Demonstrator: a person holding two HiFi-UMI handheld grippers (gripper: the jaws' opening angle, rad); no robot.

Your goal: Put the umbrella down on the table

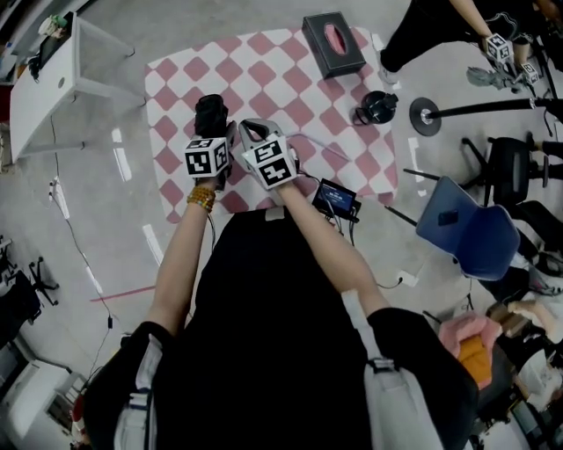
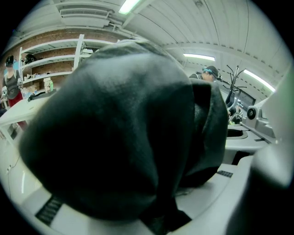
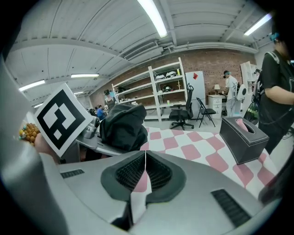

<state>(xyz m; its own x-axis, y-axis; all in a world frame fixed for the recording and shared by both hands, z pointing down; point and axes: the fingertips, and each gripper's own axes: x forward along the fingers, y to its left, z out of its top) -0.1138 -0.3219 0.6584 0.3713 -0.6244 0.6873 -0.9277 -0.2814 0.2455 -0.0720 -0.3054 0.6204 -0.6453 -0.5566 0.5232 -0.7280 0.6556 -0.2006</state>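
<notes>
A folded black umbrella (image 1: 211, 114) is held over the left part of the pink-and-white checked table (image 1: 352, 149). My left gripper (image 1: 215, 132) is shut on it. Its dark fabric (image 2: 119, 128) fills the left gripper view and hides the fingertips. Whether the umbrella touches the cloth I cannot tell. My right gripper (image 1: 250, 127) sits just right of it, apart from it. Its jaws (image 3: 145, 160) are shut with nothing between them. The right gripper view shows the umbrella (image 3: 121, 126) at left, behind the left gripper's marker cube (image 3: 59, 118).
A dark tissue box (image 1: 332, 42) stands at the table's far edge and a black round object (image 1: 376, 107) at its right. A small screen device (image 1: 337, 198) lies at the near edge. A blue chair (image 1: 471, 230) and another person (image 1: 440, 26) are at right.
</notes>
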